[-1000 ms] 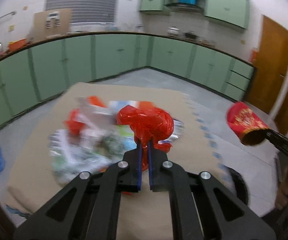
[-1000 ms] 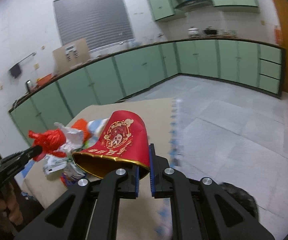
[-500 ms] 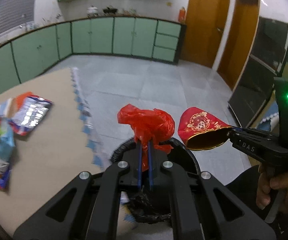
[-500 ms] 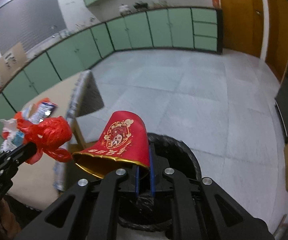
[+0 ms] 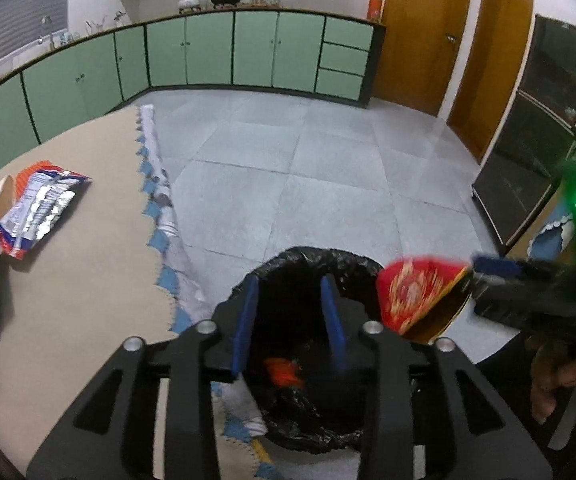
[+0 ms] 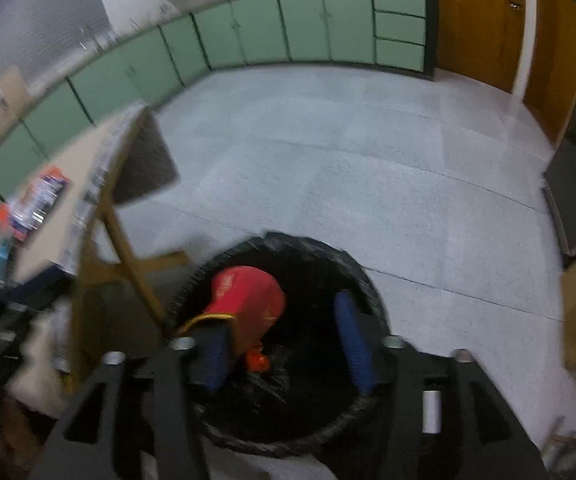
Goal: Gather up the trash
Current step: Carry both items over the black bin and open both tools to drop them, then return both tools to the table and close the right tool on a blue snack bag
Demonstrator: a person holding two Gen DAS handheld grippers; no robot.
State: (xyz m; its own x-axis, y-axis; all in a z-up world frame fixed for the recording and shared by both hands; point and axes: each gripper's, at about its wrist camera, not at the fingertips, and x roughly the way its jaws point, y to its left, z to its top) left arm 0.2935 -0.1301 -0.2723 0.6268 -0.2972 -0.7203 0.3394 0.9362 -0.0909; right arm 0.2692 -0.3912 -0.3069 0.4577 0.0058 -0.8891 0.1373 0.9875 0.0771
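Observation:
A round bin with a black liner [image 5: 328, 258] stands on the floor beside the table, under both grippers. My left gripper [image 5: 288, 316] hangs over it with its jaws opening and nothing between them. The red plastic bag [image 5: 284, 372] lies down inside the bin. In the right wrist view my right gripper [image 6: 284, 344] is over the bin rim [image 6: 368, 280], its jaws opening wide. The red paper cup [image 6: 248, 300] tips loose against the left finger, with the other pad well clear of it. From the left wrist the cup [image 5: 416, 296] shows blurred at the bin's right edge.
The table with a beige cloth [image 5: 88, 260] lies to the left, with several snack wrappers [image 5: 36, 208] on it. Its wooden legs [image 6: 124, 248] stand close to the bin. A hand [image 5: 560, 376] holds the right gripper. Grey tiled floor, green cabinets [image 5: 248, 52] and wooden doors lie beyond.
Both grippers swung from the table to above the bin and dropped lower. The left gripper opened and the red bag fell into the bin. The right gripper opened and the cup came loose.

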